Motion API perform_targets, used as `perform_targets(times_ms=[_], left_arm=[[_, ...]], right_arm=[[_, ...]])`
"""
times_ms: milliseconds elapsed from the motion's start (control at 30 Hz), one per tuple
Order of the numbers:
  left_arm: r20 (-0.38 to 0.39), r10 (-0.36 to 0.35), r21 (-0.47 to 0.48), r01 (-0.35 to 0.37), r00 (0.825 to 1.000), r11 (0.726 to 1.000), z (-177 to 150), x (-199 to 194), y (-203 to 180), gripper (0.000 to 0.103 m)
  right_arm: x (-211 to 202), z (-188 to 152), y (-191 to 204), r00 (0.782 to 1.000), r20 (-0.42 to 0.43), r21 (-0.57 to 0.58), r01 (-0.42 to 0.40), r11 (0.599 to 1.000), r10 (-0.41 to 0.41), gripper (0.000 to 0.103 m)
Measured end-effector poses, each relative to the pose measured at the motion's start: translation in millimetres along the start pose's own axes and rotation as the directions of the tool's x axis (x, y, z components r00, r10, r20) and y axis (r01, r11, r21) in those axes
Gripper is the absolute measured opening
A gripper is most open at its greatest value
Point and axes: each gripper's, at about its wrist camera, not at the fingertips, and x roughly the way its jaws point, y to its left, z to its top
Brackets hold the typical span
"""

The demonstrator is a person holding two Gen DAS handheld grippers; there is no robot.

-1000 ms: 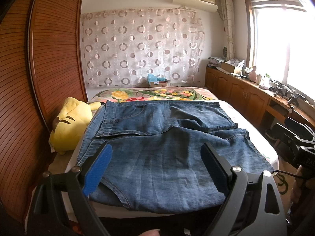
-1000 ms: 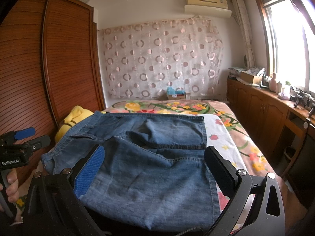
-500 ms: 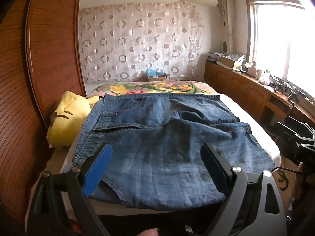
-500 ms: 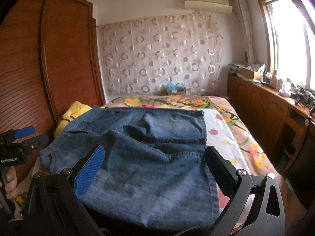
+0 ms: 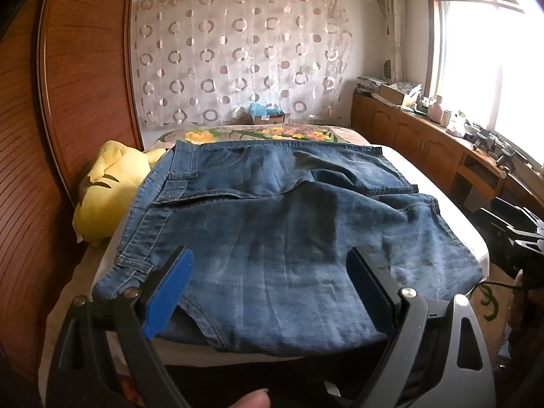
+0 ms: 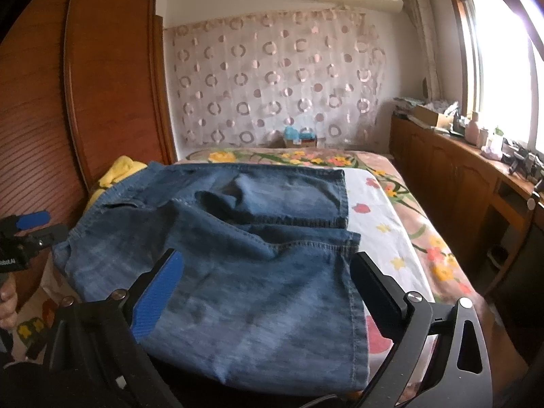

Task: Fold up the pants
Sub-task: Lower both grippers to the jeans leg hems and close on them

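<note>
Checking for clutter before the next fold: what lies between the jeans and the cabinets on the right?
In the right wrist view, only floral bedsheet and bare floor lie between the jeans and cabinets.

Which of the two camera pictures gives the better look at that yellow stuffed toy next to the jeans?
The left wrist view. There the yellow stuffed toy shows most of its body, with dark markings, lying between the jeans and the wooden wardrobe. In the right wrist view only a small yellow patch peeks out behind the jeans' far left edge.
</note>
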Motion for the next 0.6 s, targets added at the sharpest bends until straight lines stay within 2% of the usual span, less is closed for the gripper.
perform_targets(times_ms=[267, 600], left_arm=[[-0.021, 0.002, -0.02, -0.003, 1.0, 1.0, -6.4, 12.0, 13.5, 0.092], [-0.043, 0.006, -0.043, -0.007, 0.999, 0.999, -14.1, 19.5, 24.9, 0.092]], right_arm=[[16.0, -13.1, -21.1, 0.999, -0.044, -0.017, 0.022, 1.0, -0.023, 0.089], [29.4, -41.7, -59.7, 0.988, -0.153, 0.01, 0.037, 0.999, -0.035, 0.085]])
